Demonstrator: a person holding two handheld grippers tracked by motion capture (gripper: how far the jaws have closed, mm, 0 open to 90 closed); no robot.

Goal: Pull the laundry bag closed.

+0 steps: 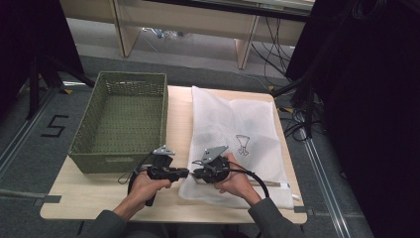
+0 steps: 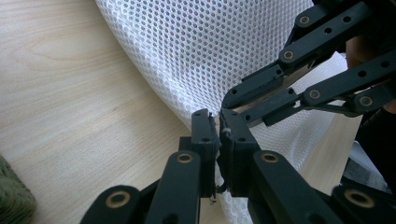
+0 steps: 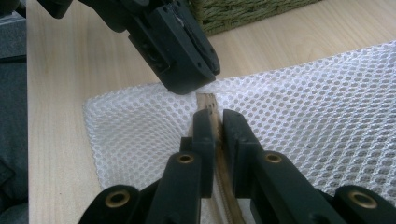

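Note:
A white mesh bag (image 1: pixel 237 124) lies flat on the wooden table (image 1: pixel 94 196), with a small dark drawing (image 1: pixel 242 144) on it. Both grippers meet tip to tip at its near left corner. My left gripper (image 1: pixel 186 172) comes from the left, jaws shut on a thin edge of the mesh bag (image 2: pixel 187 51). Its tips (image 2: pixel 218 128) almost touch the right gripper's fingers (image 2: pixel 243 91). My right gripper (image 3: pixel 215 122) is shut on a narrow seam strip of the mesh bag (image 3: pixel 327 107). The left gripper's fingers (image 3: pixel 187 70) press on the mesh just beyond.
A green woven basket (image 1: pixel 124 114) stands on the table's left half, close beside the bag, with a corner (image 3: pixel 243 11) just behind the grippers. Cables (image 1: pixel 277 44) run over the floor beyond the table. Bare wood (image 2: pixel 70 93) lies left of the bag.

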